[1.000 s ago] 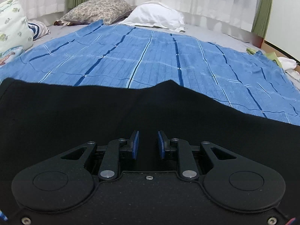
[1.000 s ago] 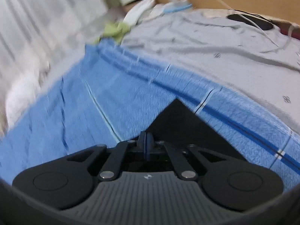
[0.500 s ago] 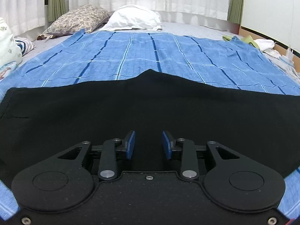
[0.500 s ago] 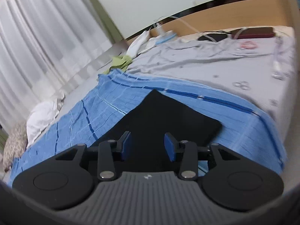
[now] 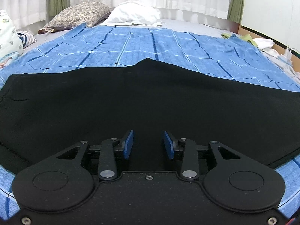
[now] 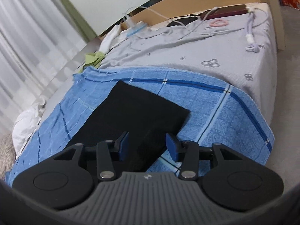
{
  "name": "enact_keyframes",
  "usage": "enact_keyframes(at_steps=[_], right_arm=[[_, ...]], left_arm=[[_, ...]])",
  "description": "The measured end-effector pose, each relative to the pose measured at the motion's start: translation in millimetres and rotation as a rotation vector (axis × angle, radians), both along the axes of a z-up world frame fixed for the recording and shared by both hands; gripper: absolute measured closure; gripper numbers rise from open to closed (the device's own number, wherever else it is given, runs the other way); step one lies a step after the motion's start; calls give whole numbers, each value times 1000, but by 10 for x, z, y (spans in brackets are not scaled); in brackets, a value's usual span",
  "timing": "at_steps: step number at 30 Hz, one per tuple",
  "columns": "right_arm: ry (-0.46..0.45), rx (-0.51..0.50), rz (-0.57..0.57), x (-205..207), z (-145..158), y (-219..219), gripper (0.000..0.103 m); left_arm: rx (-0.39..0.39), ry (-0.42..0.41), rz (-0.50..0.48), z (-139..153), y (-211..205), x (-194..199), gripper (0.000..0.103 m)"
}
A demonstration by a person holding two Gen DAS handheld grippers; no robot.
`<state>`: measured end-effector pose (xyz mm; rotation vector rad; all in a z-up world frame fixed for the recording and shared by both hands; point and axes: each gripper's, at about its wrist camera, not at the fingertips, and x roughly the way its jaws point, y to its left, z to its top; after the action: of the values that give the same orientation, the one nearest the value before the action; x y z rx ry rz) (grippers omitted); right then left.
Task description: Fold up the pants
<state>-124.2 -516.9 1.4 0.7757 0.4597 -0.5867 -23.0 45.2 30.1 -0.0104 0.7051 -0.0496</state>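
Blue checked cloth, a blanket (image 5: 131,43), covers most of a bed, and everything else is placed against it. Past the blanket's far edge lie a white pillow (image 5: 135,16) and a patterned pillow (image 5: 78,12) below pale curtains. Beyond the blanket's right edge a grey sheet (image 6: 187,46) carries cables and small clutter.

On the blanket's near part lie the black pants (image 5: 131,103), flat and already doubled into a long dark band. In the left wrist view the band runs left to right across the whole frame, so its long axis lies crosswise to the left gripper (image 5: 148,144). In the right wrist view the pants (image 6: 135,116) end in a squared-off edge short of the blanket's right border, with the right gripper (image 6: 147,146) just above that end.

Both grippers hang over the fabric with their blue pads spread well apart and nothing between them; neither has hold of the cloth. The left one sits over the band's near edge, about mid-length. The right one is the nearer to a free end, so the next fold, judged from this layout, probably means taking that end and carrying it leftward along the band.
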Motion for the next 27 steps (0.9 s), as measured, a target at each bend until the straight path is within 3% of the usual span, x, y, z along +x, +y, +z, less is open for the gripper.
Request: enact_keyframes(at_steps=[3, 7, 14, 20, 22, 24, 27], right_arm=[[-4, 5, -25, -120, 21, 36, 41], [-61, 102, -27, -260, -6, 10, 37], [-100, 193, -51, -21, -169, -210, 35], [-35, 40, -2, 230, -124, -138, 32], [-33, 7, 20, 302, -119, -135, 27], [-11, -38, 84, 415, -93, -95, 12], [91, -160, 150, 593, -56, 77, 13]], left_arm=[[-2, 1, 12, 18, 41, 3, 66], [-4, 8, 31, 3, 104, 44, 65], [-19, 6, 54, -13, 128, 71, 64], [-56, 7, 101, 41, 236, 15, 64], [-54, 4, 114, 62, 276, 6, 64], [-51, 0, 128, 83, 317, 0, 64], [-49, -4, 147, 99, 389, 8, 64]])
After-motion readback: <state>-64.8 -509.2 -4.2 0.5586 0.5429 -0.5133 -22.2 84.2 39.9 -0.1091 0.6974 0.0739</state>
